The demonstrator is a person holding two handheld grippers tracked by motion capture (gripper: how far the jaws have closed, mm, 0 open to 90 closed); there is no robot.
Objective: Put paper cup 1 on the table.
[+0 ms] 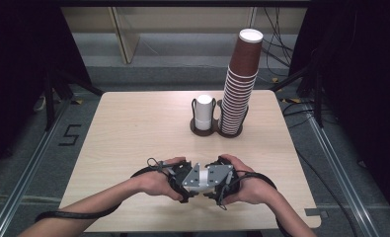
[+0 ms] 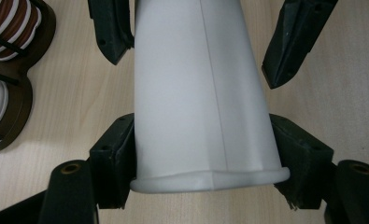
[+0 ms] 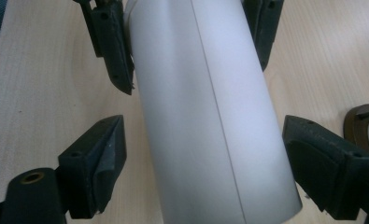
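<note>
A white paper cup (image 1: 196,177) lies on its side just above the table's front middle, between my two grippers, which face each other. My left gripper (image 2: 205,156) is shut on the cup (image 2: 196,93) near its rolled rim, and the rim is bent slightly where the pads press. My right gripper (image 3: 205,144) stands around the cup's narrower end (image 3: 205,107). One of its fingers (image 3: 95,158) is clearly apart from the cup wall, while the other sits close beside it. In the high view, the left gripper (image 1: 185,183) and right gripper (image 1: 213,183) meet over the cup.
A brown two-ring holder (image 1: 204,130) stands at the table's back middle. Its left ring holds a short white cup stack (image 1: 203,112). Its right ring holds a tall leaning stack of brown cups (image 1: 239,84). The table edge runs close behind my hands.
</note>
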